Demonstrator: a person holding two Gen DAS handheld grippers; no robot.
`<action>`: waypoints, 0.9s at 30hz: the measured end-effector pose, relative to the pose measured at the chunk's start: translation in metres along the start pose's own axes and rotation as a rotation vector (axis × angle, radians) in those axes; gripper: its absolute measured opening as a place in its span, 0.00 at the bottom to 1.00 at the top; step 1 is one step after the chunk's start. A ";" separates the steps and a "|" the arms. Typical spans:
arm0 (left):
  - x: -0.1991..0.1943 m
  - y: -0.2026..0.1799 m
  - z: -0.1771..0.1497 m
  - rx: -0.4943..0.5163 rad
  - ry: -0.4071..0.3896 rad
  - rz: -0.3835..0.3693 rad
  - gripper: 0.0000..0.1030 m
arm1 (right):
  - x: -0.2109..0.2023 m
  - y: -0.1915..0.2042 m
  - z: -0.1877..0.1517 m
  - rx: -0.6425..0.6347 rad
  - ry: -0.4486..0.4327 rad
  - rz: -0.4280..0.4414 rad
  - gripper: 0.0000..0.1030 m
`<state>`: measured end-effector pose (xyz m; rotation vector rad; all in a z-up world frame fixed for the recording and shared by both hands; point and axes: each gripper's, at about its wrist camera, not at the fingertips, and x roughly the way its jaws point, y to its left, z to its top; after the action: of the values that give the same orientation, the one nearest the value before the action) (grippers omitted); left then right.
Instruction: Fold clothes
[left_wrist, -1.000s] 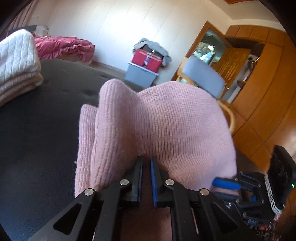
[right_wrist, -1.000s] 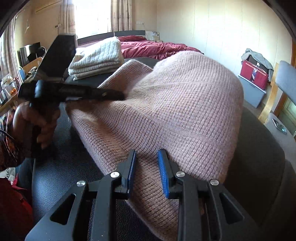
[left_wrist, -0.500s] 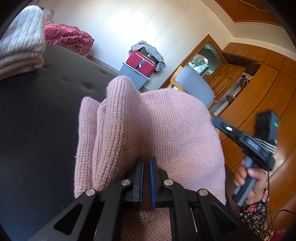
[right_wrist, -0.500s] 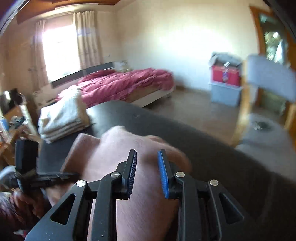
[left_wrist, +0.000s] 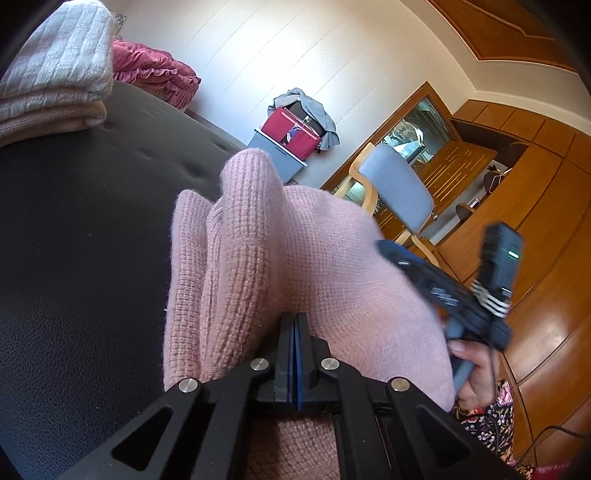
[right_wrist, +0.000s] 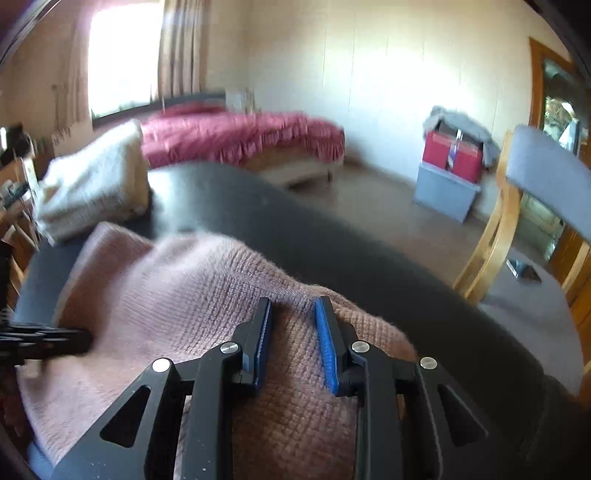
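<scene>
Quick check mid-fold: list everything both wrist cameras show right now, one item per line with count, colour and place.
sweater: one, pink knit, bunched on the dark surface, under both grippers
surface: one, black, padded, holds the clothes
folded stack: one, white over peach, far corner of the surface
bed: one, red cover, beyond the surface by the window
bin: one, grey, by the wall, red box on top under grey cloth
chair: one, grey back, wooden frame, beside the surface
cabinets: brown wood, along the wall
left gripper: one, black, blue pads, shut, at the sweater's near edge
right gripper: one, black, blue pads, open over the sweater
hand: one, holds the right gripper's handle
</scene>
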<state>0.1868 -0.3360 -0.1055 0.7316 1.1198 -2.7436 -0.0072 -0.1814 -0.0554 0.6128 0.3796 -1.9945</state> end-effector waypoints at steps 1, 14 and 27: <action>0.000 0.000 0.000 -0.003 0.000 -0.002 0.01 | -0.008 -0.003 0.001 0.015 -0.032 0.020 0.26; -0.007 -0.002 -0.002 -0.010 -0.032 0.050 0.01 | -0.036 0.048 -0.042 -0.211 0.039 -0.032 0.27; -0.014 -0.063 0.053 0.114 -0.091 0.205 0.16 | -0.040 0.069 -0.053 -0.322 0.011 -0.033 0.64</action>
<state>0.1617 -0.3275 -0.0268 0.6843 0.8268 -2.6540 0.0832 -0.1581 -0.0769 0.4155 0.7043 -1.9072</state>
